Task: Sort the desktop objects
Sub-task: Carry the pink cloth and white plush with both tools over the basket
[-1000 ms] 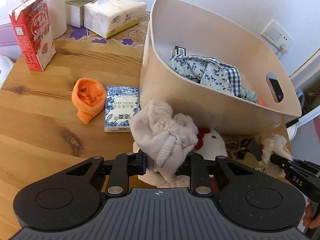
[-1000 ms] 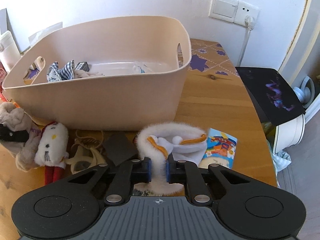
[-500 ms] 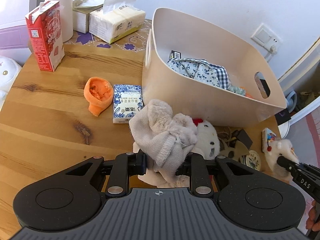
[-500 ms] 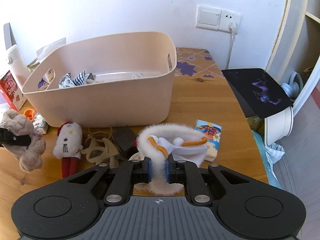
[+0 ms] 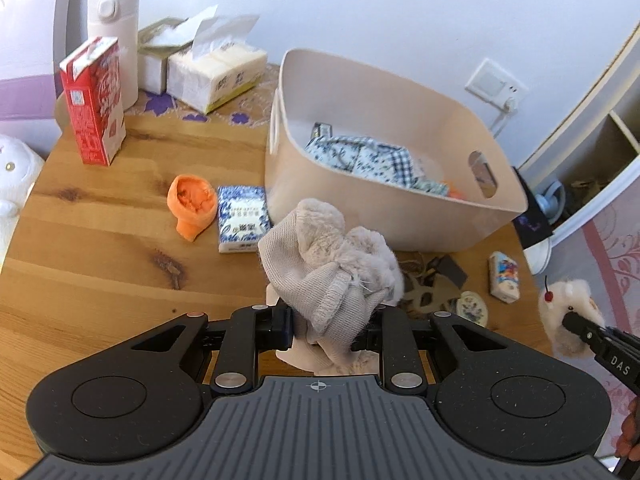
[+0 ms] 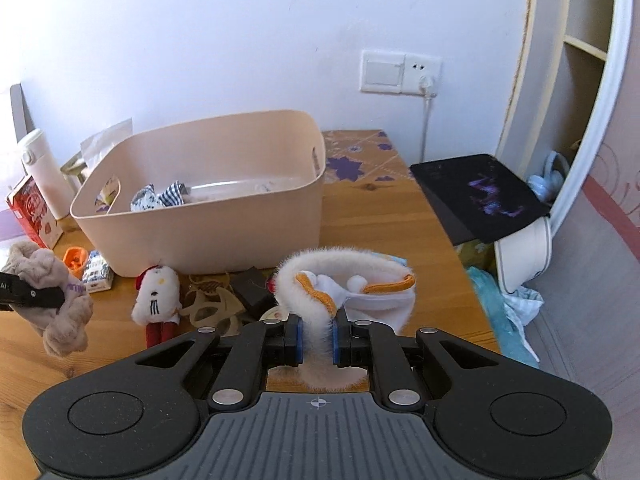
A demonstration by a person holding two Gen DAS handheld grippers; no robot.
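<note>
Above the wooden table (image 5: 100, 240), the left gripper (image 5: 328, 322) was clamped on a beige fuzzy sock (image 5: 332, 264). Right gripper (image 6: 316, 338) pinched a white furry sock (image 6: 344, 280), both just in front of the bin (image 6: 208, 236).

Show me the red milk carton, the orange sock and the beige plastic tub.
red milk carton (image 5: 96, 100), left wrist view, front face.
orange sock (image 5: 193, 204), left wrist view, open cuff.
beige plastic tub (image 6: 208, 236), right wrist view, near outer wall.
</note>
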